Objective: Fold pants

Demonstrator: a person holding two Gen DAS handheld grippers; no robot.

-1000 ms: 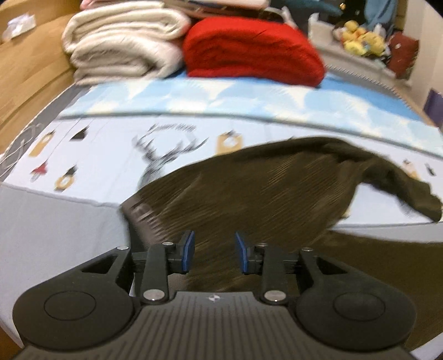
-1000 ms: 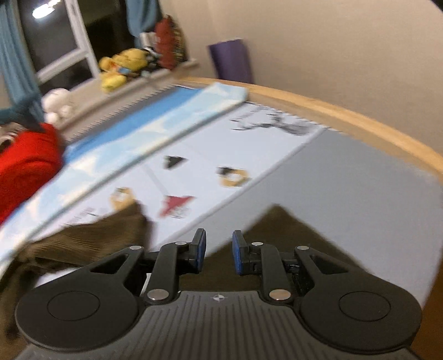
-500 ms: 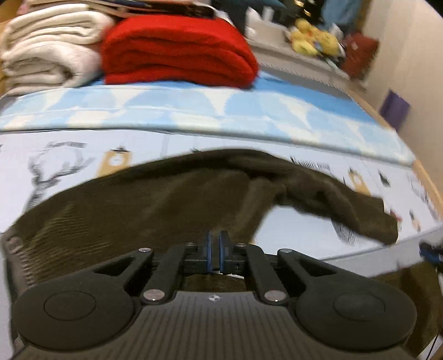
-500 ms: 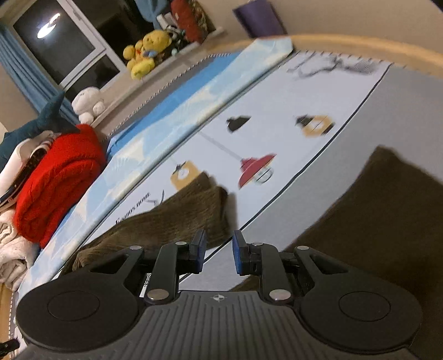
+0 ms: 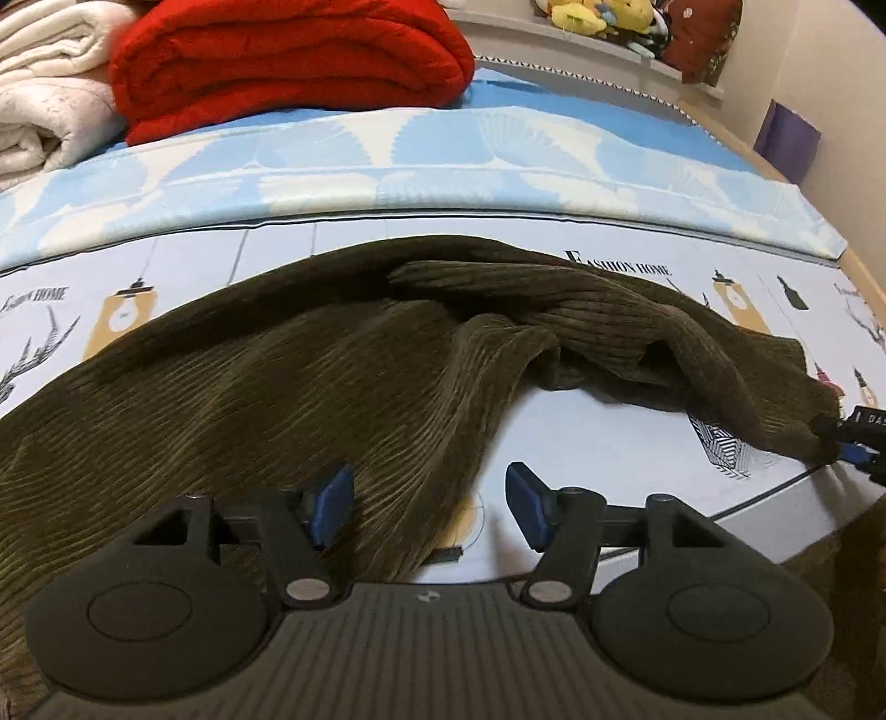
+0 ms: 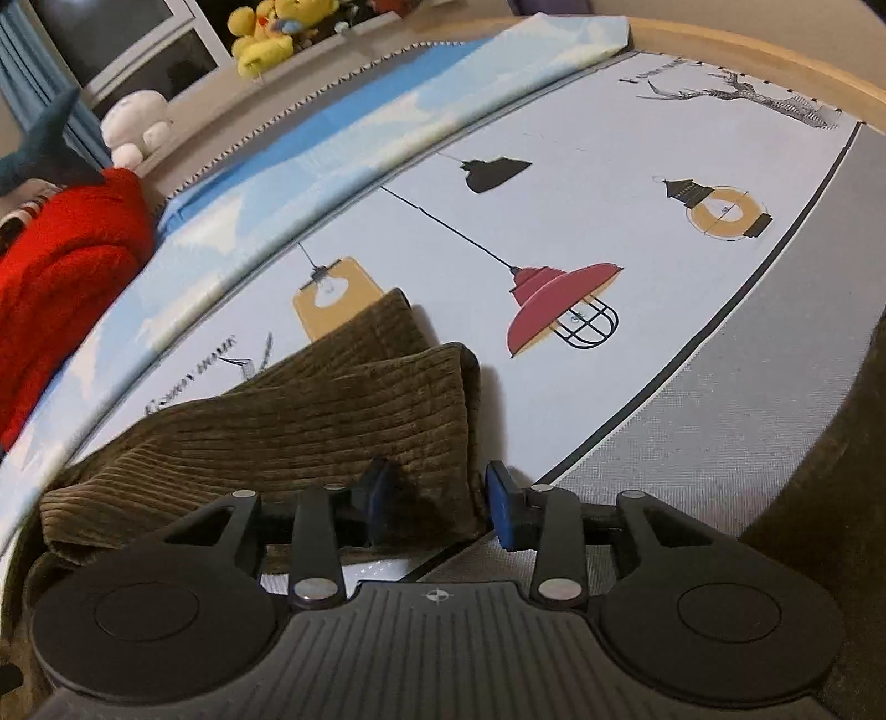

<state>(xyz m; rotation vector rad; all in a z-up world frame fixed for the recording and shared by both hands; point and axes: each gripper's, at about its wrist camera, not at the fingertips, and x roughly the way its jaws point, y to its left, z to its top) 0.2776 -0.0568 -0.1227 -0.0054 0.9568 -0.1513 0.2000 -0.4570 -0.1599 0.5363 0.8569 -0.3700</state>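
Note:
Dark olive corduroy pants lie spread and rumpled on the printed bed sheet. My left gripper is open, its jaws wide apart around the near edge of the pants' fabric. One leg runs to the right, where my right gripper shows at its cuff. In the right wrist view the leg end lies folded over itself, and my right gripper is open with the cuff edge between its jaws.
A folded red blanket and white blankets are stacked at the back of the bed. Plush toys sit on the window ledge. The wooden bed rim curves along the far right.
My left gripper was shut half a second ago and is now wide open at the pants' edge. My right gripper has moved in onto the leg cuff and opened wider.

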